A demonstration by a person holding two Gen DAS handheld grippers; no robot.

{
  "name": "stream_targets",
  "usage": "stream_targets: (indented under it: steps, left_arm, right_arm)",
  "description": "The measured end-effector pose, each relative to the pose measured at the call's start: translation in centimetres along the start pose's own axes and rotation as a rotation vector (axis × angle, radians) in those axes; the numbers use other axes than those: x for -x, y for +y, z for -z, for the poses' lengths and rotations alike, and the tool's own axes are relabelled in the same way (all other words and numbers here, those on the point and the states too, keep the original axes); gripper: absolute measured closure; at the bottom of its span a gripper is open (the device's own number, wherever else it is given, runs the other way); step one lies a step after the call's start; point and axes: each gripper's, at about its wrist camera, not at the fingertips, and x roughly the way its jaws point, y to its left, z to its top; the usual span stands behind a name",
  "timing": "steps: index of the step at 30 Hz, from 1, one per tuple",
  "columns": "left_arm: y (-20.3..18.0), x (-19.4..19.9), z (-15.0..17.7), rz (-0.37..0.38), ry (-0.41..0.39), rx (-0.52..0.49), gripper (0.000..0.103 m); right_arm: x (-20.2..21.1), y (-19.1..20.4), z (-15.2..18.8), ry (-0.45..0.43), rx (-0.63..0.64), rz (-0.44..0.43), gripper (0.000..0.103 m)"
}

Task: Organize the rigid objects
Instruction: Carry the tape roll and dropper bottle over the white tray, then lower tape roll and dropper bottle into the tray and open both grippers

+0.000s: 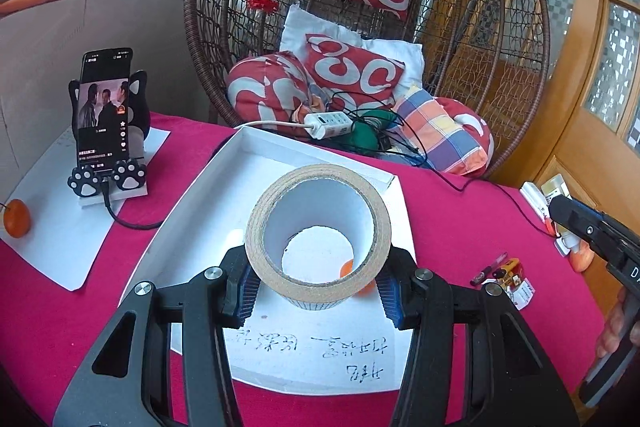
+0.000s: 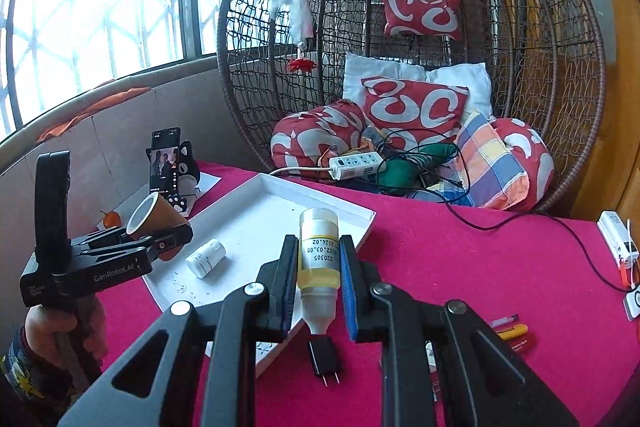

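- Left gripper [image 1: 318, 285], low centre of its view: fingers [image 1: 244, 291] clamp a tape roll [image 1: 318, 235], tilted, over the white tray [image 1: 224, 183].
- Right gripper [image 2: 318, 285]: fingers [image 2: 286, 283] pinch a small bottle [image 2: 318, 259], cap downward, above the tray's near edge.
- Pink-covered desk [image 2: 460, 259]; wicker hanging chair [image 2: 520, 67] with cushions, upper frame.

Left gripper [image 1: 318, 291]: black linkage arms, silver screws, blue pads; white "GenRobot.AI" lettering, lower left of right-wrist view. Patterned dark sleeve [image 2: 18, 373] below.
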Motion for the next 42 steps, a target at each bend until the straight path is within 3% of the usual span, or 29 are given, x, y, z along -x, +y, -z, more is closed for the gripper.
stream_targets:
  steps: [18,25,29,34,42]
  left_arm:
    - [3.4,-3.4,-0.8,-0.060,0.064,0.040,0.053]
    - [3.3,-6.5,-2.0,-0.057,0.114,0.028,0.053]
    - [3.3,-9.3,-2.6,-0.047,0.164,0.052,0.053]
    - [3.7,-12.2,-2.5,-0.090,0.221,0.055,0.053]
    - [4.4,-12.7,-2.3,-0.138,0.219,0.047,0.053]
  right_arm:
    - [-4.7,1.9,-1.0,0.054,0.005,-0.033,0.084]
    - [-7.1,2.8,-1.6,0.077,0.006,-0.059,0.084]
    - [-9.4,3.0,-1.9,0.110,-0.026,-0.081,0.084]
    - [-13.3,3.1,-1.4,0.171,-0.067,-0.082,0.084]
    - [-18.2,3.9,-0.1,0.254,-0.132,-0.094,0.084]
